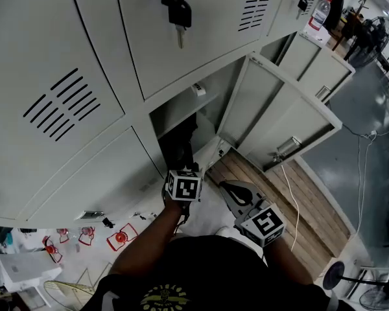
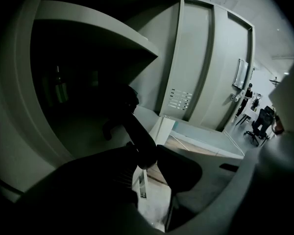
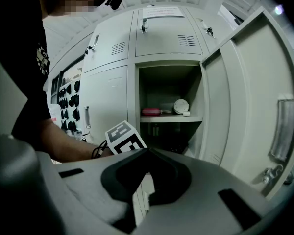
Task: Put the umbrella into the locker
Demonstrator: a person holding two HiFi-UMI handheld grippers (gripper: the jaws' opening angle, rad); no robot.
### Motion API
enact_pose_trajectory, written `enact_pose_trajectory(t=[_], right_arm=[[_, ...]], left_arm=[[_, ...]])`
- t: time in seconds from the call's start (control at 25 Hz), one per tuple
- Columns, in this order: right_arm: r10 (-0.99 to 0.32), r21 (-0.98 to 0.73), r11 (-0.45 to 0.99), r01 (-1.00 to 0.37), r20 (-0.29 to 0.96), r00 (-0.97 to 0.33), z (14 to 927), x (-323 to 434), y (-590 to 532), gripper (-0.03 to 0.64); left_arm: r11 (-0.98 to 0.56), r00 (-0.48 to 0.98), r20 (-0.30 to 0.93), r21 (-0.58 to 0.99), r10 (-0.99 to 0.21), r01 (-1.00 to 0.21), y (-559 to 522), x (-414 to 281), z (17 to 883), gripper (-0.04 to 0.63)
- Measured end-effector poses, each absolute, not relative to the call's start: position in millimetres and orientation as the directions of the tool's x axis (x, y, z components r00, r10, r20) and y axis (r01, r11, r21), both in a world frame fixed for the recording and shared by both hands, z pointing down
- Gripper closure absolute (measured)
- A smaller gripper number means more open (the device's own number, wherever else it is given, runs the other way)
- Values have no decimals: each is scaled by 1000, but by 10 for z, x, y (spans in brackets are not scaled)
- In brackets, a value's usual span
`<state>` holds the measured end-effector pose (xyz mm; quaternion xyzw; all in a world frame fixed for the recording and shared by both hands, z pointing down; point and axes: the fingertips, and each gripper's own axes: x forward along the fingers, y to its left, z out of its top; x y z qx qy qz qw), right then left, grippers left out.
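While the left gripper [image 2: 146, 153] pinches the umbrella [image 2: 136, 129] by its near end, the rest of it pokes down into the open locker [image 1: 181, 112], under the shelf [image 2: 108, 35]. It is too dark in there for me to tell if the far end touches the bottom. The right gripper [image 3: 147, 153] hangs just outside, its jaws pressed together on nothing. The umbrella looks short and folded, so I think it is light. Inside it should be stiff, but the cloth is soft and may slip. The end looks round and smooth, so I would grip it firmly there.
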<state>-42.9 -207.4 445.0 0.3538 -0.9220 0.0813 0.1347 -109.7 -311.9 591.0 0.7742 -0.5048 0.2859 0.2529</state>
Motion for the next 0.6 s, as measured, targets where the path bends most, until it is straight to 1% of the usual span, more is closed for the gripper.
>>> enact_pose_trajectory(t=[0.36, 0.6], right_arm=[[-623, -40, 744, -667, 320, -714, 4472, -446, -2076, 595], [-637, -38, 728, -685, 332, -695, 4485, -310, -2043, 595]], left_arm=[[-323, 343, 687, 164, -641, -932, -3368, -1079, 5928, 453], [-300, 306, 689, 134, -657, -944, -3546, -1075, 5957, 451]])
